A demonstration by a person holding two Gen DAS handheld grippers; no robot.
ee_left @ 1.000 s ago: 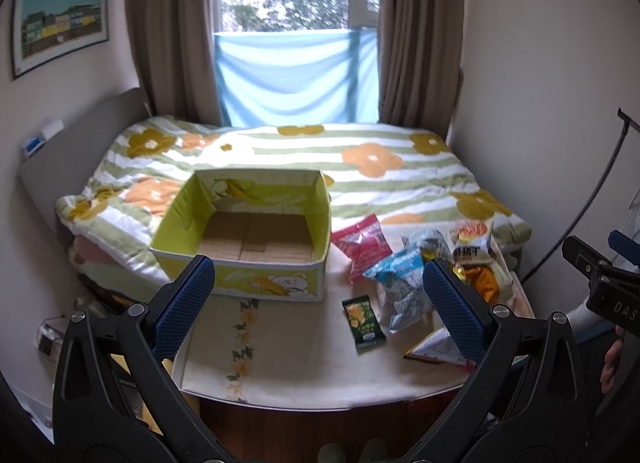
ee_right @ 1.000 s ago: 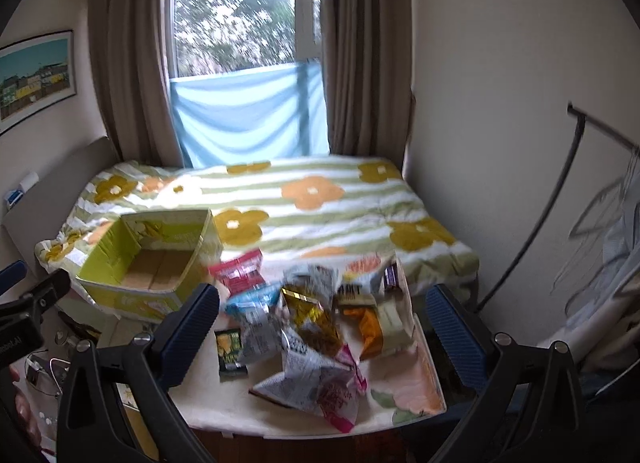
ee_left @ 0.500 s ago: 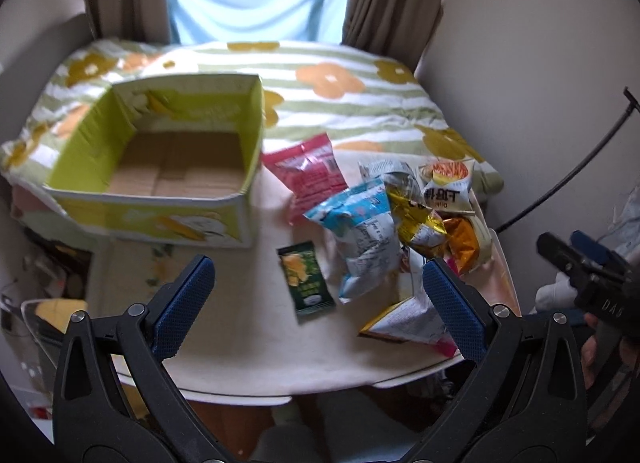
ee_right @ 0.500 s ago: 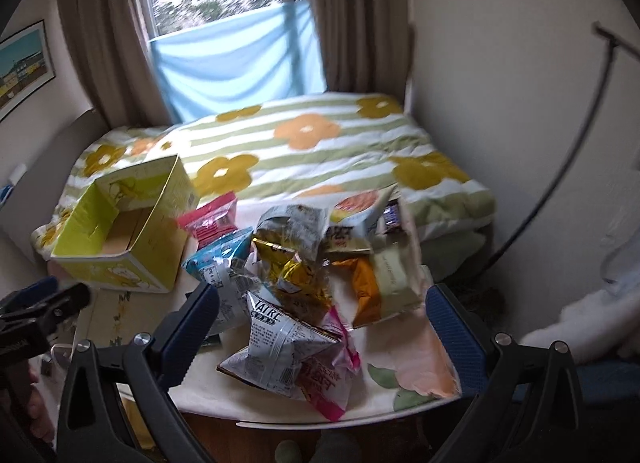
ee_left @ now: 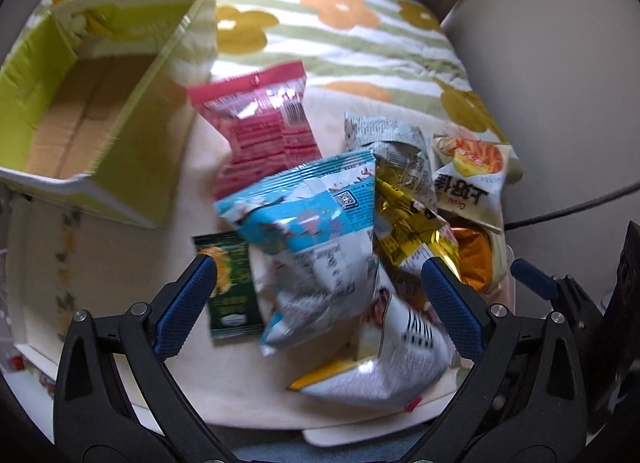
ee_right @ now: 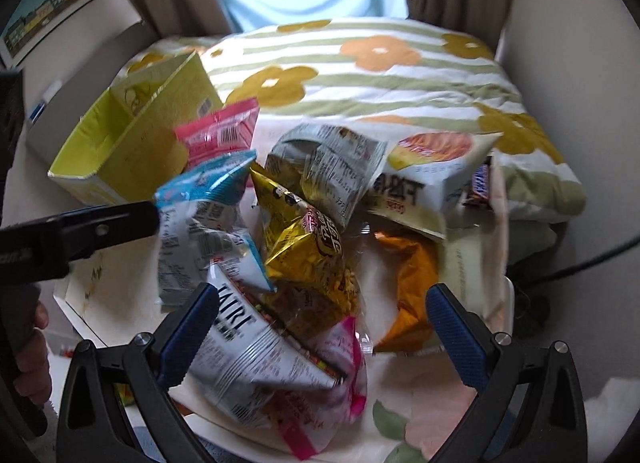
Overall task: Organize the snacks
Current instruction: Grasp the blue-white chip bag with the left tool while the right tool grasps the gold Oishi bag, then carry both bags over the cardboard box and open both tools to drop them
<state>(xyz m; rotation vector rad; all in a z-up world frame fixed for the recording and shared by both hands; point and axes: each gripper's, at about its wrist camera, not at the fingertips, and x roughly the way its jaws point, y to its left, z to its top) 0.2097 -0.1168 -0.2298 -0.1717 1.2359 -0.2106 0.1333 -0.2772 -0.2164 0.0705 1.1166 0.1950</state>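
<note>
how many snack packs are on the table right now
9 visible: pink, blue, small green, grey, gold, white chips, orange, front grey-pink, chocolate bar. More may hide beneath.

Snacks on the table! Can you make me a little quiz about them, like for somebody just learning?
1. True or false: the yellow-green box already holds a snack.
2. Which bag lies nearest the box? A) pink bag B) orange bag C) gold bag
3. Fill in: the left tool is ____ and hovers over the blue bag.

Key:
1. False. Only its bare cardboard floor shows.
2. A. The pink bag sits right beside the box wall.
3. Open. Its fingers are spread wide and nothing is between them. The right tool is open too.
</note>
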